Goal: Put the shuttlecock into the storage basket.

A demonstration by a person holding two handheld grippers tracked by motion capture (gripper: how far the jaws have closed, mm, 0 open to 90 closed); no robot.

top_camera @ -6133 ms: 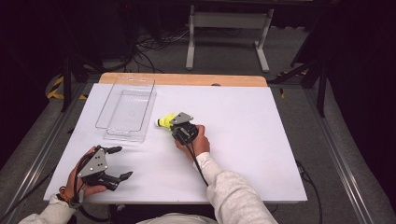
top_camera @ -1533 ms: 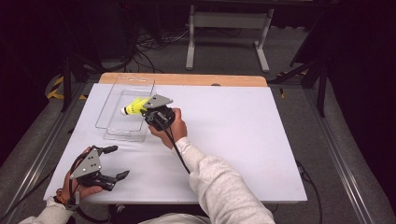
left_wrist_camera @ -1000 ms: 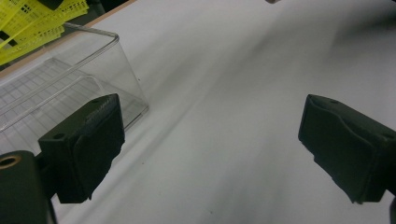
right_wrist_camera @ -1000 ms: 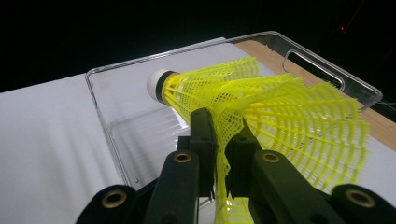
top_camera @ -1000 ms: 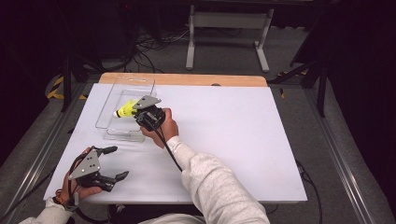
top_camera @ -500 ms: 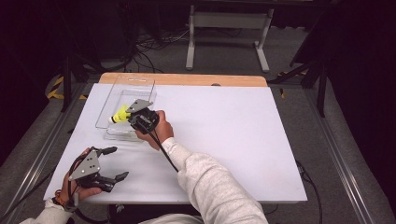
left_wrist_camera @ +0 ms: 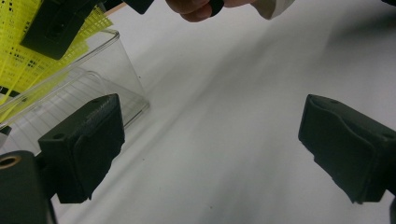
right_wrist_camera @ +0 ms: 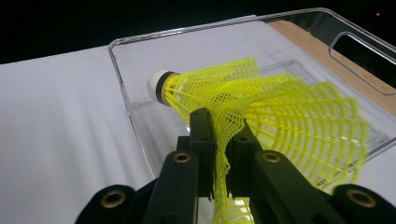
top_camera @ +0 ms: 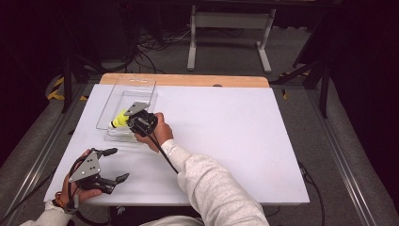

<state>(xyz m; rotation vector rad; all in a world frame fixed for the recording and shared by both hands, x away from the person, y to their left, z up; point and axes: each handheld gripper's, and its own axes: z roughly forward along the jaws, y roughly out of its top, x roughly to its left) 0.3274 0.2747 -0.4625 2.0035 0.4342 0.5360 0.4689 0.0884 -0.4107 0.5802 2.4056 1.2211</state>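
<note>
A yellow mesh shuttlecock [right_wrist_camera: 280, 107] with a white cork tip is pinched by its skirt in my right gripper [right_wrist_camera: 219, 121], which is shut on it. The high view has the shuttlecock [top_camera: 117, 122] and right gripper [top_camera: 126, 117] hanging over the near end of a clear plastic tray [top_camera: 106, 113], cork pointing left. The tray's rim [right_wrist_camera: 187, 29] lies just beyond the cork. My left gripper [top_camera: 116, 165] rests open near the table's front left corner, with nothing between its fingers. Its own view has the left gripper [left_wrist_camera: 210, 140] facing the tray's corner [left_wrist_camera: 126, 79] and the shuttlecock [left_wrist_camera: 14, 28].
The white table top [top_camera: 226, 127] stretches out to the right of the tray. A wooden strip [top_camera: 188, 80] runs along the table's far edge. A metal stand [top_camera: 226, 28] and cables sit on the floor beyond.
The right hand has carried the shuttlecock leftward from the table's middle to over the tray's near end. The left gripper has stayed put, open.
</note>
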